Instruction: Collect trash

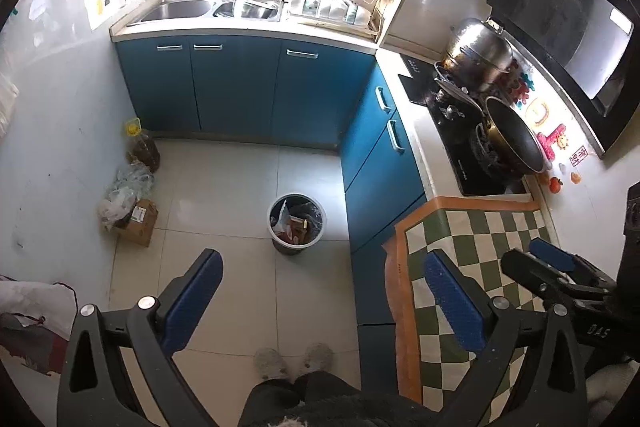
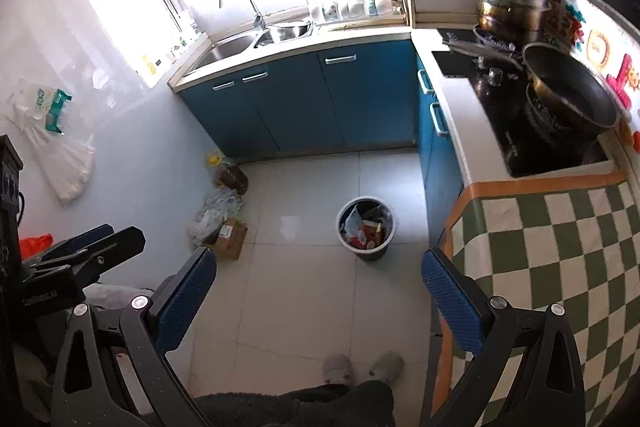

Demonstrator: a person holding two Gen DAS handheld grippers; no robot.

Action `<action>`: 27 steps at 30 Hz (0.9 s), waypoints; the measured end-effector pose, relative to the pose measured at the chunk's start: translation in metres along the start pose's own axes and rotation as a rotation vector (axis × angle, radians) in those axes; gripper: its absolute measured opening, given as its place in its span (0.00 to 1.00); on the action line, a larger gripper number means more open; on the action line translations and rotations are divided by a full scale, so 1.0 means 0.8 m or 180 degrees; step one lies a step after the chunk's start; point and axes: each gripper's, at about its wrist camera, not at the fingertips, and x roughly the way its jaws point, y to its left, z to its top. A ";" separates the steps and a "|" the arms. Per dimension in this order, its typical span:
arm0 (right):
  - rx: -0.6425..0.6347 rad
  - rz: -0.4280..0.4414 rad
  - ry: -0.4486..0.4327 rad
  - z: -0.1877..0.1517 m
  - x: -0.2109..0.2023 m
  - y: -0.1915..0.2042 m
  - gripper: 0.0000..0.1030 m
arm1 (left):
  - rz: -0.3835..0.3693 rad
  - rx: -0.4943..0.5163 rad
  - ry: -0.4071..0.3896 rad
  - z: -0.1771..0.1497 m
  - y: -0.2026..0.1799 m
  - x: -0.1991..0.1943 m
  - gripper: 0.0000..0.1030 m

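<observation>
Grey trash bin stands well beyond both empty, spread hand-held grippers

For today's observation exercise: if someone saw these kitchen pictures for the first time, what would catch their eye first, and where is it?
The round trash bin, already holding rubbish, stands alone mid-floor before the blue cabinets. A heap of plastic bags and a cardboard box sits by the left wall. The green checkered cloth on the right counter also stands out, and both the left gripper and the right gripper are open and empty.
</observation>
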 end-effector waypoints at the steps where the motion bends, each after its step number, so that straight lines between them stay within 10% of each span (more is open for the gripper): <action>1: 0.0008 0.0015 0.0017 -0.001 0.002 -0.001 1.00 | -0.0007 -0.0010 0.0002 -0.001 0.000 0.000 1.00; 27: 0.0036 0.0128 0.0136 -0.004 0.008 -0.022 1.00 | -0.0121 0.0033 0.0108 -0.005 -0.015 0.001 1.00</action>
